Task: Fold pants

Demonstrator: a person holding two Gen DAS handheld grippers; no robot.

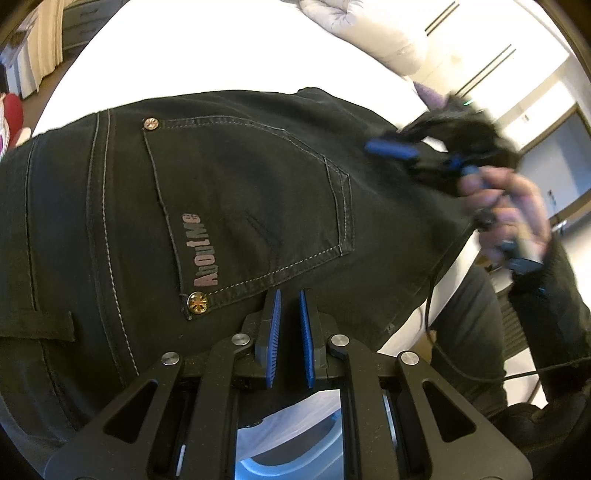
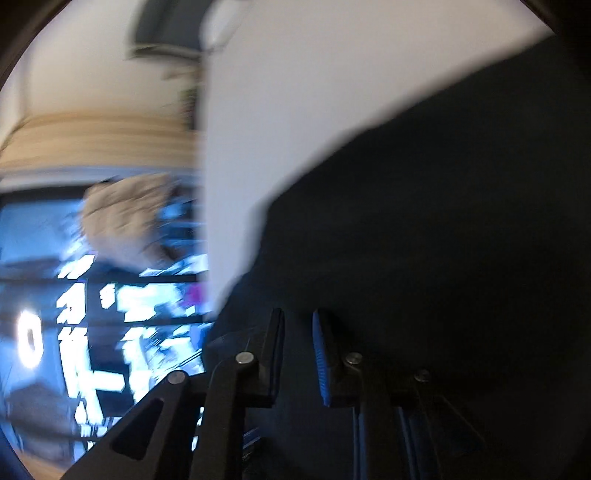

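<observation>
Black jeans (image 1: 240, 192) lie spread on a white bed (image 1: 221, 44), back pocket up with "AboutMe" lettering. My left gripper (image 1: 290, 299) hovers just above the waistband edge, its blue pads a narrow gap apart with nothing between them. My right gripper (image 1: 406, 155) shows blurred at the jeans' right edge in the left wrist view, held by a hand. In the right wrist view, my right gripper (image 2: 298, 317) has its fingers a small gap apart over dark fabric (image 2: 424, 240); the view is blurred and I cannot tell whether cloth is pinched.
A white pillow (image 1: 373, 33) lies at the bed's far corner. The person's dark-clothed body (image 1: 546, 332) stands at the right. A blurred window (image 2: 92, 295) and white wall (image 2: 332, 74) fill the right wrist view.
</observation>
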